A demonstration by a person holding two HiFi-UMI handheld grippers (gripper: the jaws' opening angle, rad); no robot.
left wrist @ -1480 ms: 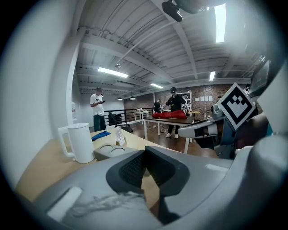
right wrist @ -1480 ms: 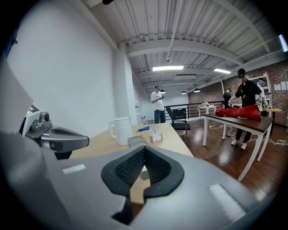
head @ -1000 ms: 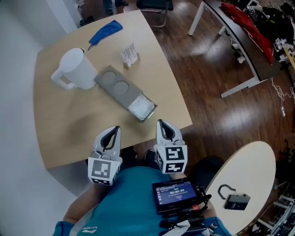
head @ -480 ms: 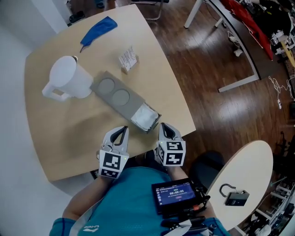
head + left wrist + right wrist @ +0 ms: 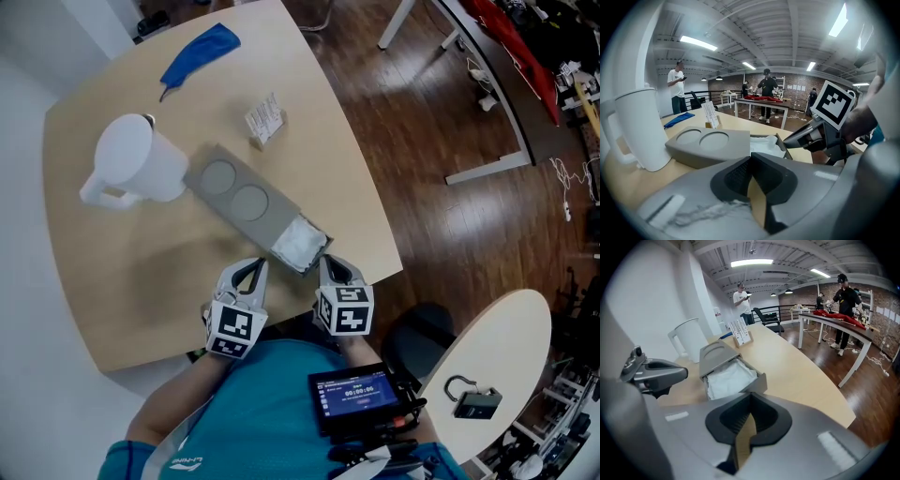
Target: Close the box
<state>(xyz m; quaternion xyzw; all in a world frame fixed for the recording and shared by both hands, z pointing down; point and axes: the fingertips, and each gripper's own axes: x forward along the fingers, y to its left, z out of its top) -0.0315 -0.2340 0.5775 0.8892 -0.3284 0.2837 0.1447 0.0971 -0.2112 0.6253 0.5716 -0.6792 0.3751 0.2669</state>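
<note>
White plastic pitcher (image 5: 131, 164) stands at the left of the pale wooden table (image 5: 122, 281), just beside the far end of the box. Your left gripper (image 5: 250, 270) hovers over the near table edge, jaws pressed together, nothing between them. The long grey box with two round recesses in its lid (image 5: 234, 187) lies diagonally mid-table. Its drawer (image 5: 300, 246) is slid out toward you, white padding showing, near both gripper tips. Your right gripper (image 5: 331, 266) sits just right of the drawer, jaws together, empty.
</note>
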